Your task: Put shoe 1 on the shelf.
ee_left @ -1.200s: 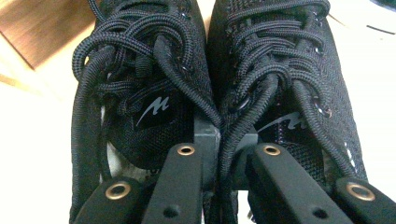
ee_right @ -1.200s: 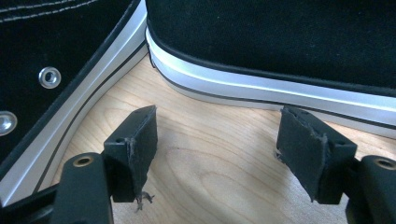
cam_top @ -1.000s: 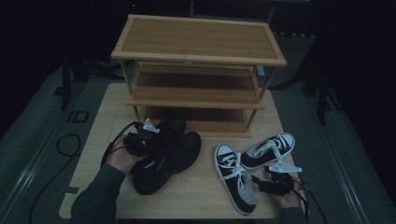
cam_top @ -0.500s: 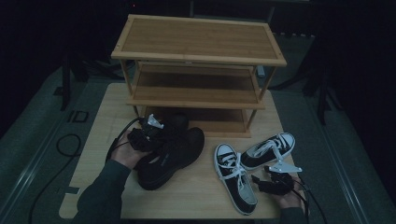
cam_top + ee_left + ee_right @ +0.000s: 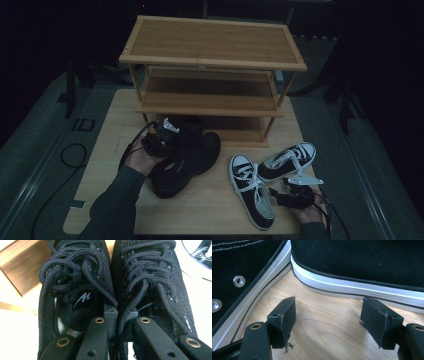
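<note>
A light wooden bench (image 5: 107, 165) is seen under dim light, ringed by darkness. A three-tier wooden rack (image 5: 212, 47) is set at its far side. Grey floor (image 5: 35, 165) is laid around it, with a black cable (image 5: 70, 155) coiled at the left. Dark stand legs (image 5: 345, 105) are made out at the right.

High view overhead; gripper views close (shoes (image 5: 185, 157)).
</note>
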The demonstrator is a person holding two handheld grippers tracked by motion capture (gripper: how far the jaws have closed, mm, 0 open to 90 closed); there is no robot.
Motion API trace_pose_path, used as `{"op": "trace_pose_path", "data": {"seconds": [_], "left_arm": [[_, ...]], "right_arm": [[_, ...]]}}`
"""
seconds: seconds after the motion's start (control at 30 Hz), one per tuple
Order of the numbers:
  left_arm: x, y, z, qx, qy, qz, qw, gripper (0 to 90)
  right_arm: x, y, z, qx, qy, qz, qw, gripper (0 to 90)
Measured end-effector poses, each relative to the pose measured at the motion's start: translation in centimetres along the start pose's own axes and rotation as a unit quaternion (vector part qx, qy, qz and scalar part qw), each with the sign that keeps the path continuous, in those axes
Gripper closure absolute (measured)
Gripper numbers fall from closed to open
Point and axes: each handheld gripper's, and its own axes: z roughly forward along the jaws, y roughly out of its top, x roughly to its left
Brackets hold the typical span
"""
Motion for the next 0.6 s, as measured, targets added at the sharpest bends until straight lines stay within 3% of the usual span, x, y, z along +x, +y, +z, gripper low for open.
{"op": "trace_pose_path", "data": {"seconds": [0.6], "left_arm": [[0.5,1.7,2.3,-0.002,0.028,-0.030,0.9992,85.7]], "right_arm": [[0.0,0.0,0.0,0.000,0.000,0.000,1.0000,28.1]]}}
